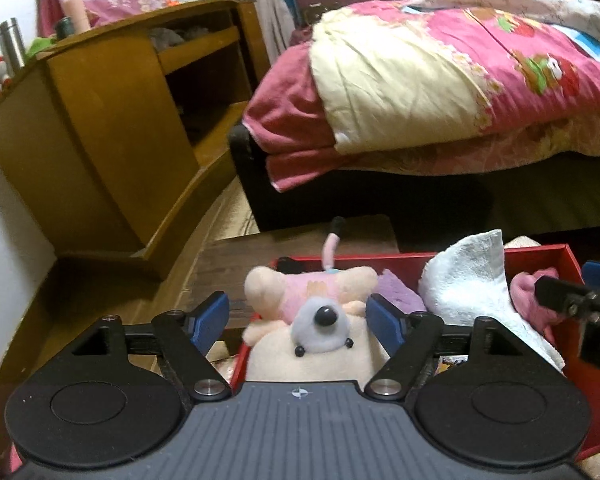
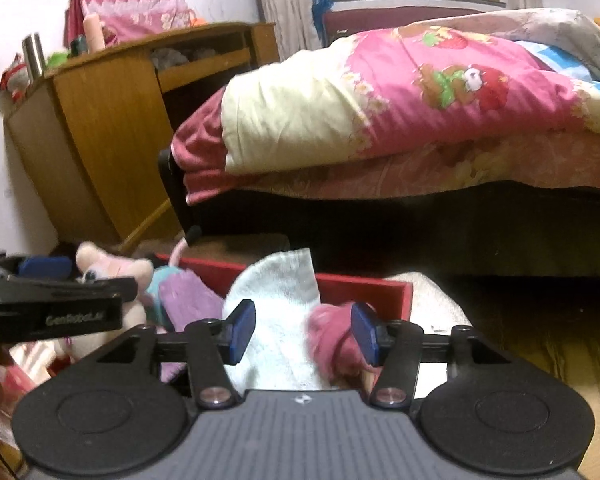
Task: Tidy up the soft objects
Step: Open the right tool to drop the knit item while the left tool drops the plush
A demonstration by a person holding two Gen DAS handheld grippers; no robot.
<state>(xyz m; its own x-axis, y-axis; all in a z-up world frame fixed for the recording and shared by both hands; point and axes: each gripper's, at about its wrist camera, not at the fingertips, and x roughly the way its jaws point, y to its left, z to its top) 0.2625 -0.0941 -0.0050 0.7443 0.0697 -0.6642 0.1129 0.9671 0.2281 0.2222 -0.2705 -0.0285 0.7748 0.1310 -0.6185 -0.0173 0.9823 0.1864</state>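
A red box [image 1: 540, 256] on the floor holds soft things. A cream and pink plush animal [image 1: 312, 292] with a grey snout lies at its left end, between the wide jaws of my left gripper [image 1: 298, 320]; the left pad stands clear of it, so the gripper is open. Beside the plush are a purple cloth [image 1: 396, 292], a white towel [image 1: 464, 280] and a pink cloth [image 1: 528, 292]. My right gripper [image 2: 303, 331] is open over the white towel [image 2: 280, 292], with the pink cloth [image 2: 328, 328] lying loose next to its right pad.
A bed with a pink and cream quilt [image 1: 440, 80] stands behind the box, dark underneath. A wooden cabinet [image 1: 112, 128] with open shelves is at the left, with a steel flask [image 1: 11, 44] and small items on top. Wooden floor lies to the box's left.
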